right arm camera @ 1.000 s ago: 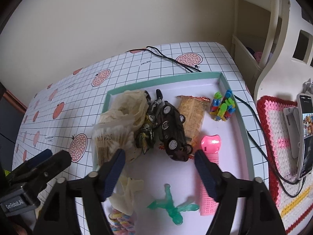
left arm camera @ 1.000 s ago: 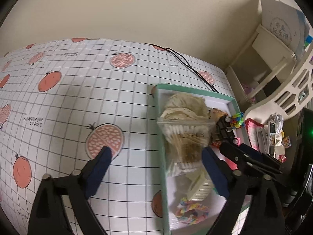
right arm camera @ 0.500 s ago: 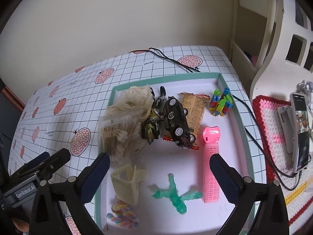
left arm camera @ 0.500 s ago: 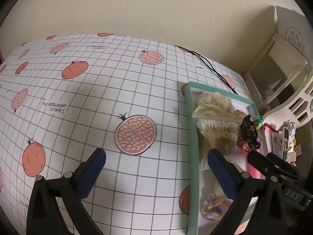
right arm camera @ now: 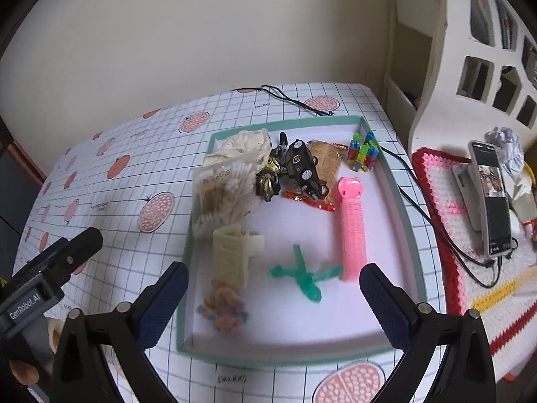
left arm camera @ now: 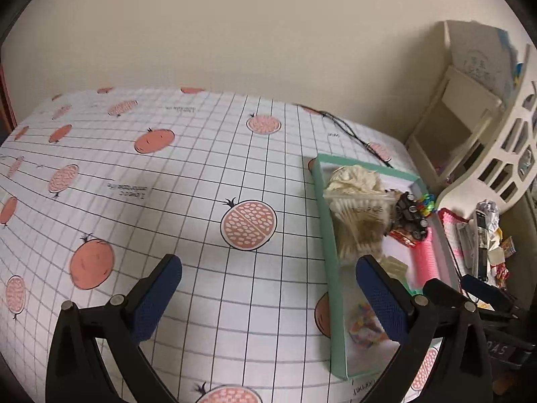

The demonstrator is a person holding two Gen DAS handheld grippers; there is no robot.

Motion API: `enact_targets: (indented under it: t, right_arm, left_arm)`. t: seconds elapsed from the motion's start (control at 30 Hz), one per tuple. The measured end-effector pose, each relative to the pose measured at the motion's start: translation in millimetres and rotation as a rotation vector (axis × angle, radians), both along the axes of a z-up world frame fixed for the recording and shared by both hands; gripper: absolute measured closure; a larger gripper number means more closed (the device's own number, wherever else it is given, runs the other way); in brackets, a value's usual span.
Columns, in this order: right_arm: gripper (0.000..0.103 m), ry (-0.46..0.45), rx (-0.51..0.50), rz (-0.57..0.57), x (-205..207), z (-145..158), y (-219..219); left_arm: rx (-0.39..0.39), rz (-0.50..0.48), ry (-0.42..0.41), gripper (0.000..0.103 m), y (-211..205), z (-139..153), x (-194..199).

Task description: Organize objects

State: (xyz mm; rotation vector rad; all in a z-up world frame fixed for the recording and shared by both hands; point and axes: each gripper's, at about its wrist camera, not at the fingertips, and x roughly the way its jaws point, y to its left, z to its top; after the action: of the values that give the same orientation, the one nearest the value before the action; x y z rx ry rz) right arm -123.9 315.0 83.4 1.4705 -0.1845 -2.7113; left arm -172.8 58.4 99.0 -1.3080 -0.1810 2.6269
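A teal-rimmed white tray (right arm camera: pixel 396 181) lies on the tablecloth and holds several small things. At its back are a cream cloth (right arm camera: pixel 245 144), a bag of cotton swabs (right arm camera: pixel 225 188), a black toy car (right arm camera: pixel 303 168), a snack packet (right arm camera: pixel 325 158) and colourful blocks (right arm camera: pixel 362 151). Nearer lie a pink hair roller (right arm camera: pixel 350 228), a green figure (right arm camera: pixel 302 275), a cream clip (right arm camera: pixel 231 255) and a colourful hair tie (right arm camera: pixel 223 305). My right gripper (right arm camera: pixel 273 275) hangs open above the tray's near part, holding nothing. My left gripper (left arm camera: pixel 268 268) is open over bare tablecloth, left of the tray (left arm camera: pixel 330 252).
The tablecloth (left arm camera: pixel 167 174) is a white grid with orange fruit prints. A black cable (right arm camera: pixel 292 99) runs behind the tray and down its right side. To the right, a phone (right arm camera: pixel 491 201) lies on a crocheted mat (right arm camera: pixel 436 181). A white shelf unit (right arm camera: pixel 470 50) stands behind it.
Both grippers have pulled back and risen. The left one went left, off the tray and over the cloth. The right jaws widened, and the cream clip now lies free ahead of them.
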Motion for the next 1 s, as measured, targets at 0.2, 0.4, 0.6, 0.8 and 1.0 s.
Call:
enact_targets:
  t: [0.2, 0.4, 0.6, 0.8, 1.0]
  right_arm:
    - [0.0, 0.035, -0.039, -0.006, 32.7, 8.0, -7.0]
    - [0.0, 0.073, -0.031, 0.016, 61.5, 8.3, -19.7]
    - [0.0, 0.085, -0.034, 0.023, 91.1, -3.2, -25.0]
    - [0.0, 0.079, -0.025, 0.041, 114.7, -20.3, -31.7]
    - [0.0, 0.083, -0.017, 0.053, 133.6, -32.6, -36.7]
  left_arm:
    - [0.007, 0.017, 0.022, 0.0, -13.6, 7.3, 27.0]
    - [-0.025, 0.018, 0.052, 0.0, -23.8, 6.9, 62.3]
    - [-0.038, 0.036, 0.06, 0.0, -39.5, -2.4, 93.9]
    - [-0.046, 0.051, 0.044, 0.0, -49.0, -17.4, 119.6]
    - [-0.054, 0.049, 0.016, 0.0, -52.5, -34.1, 140.4]
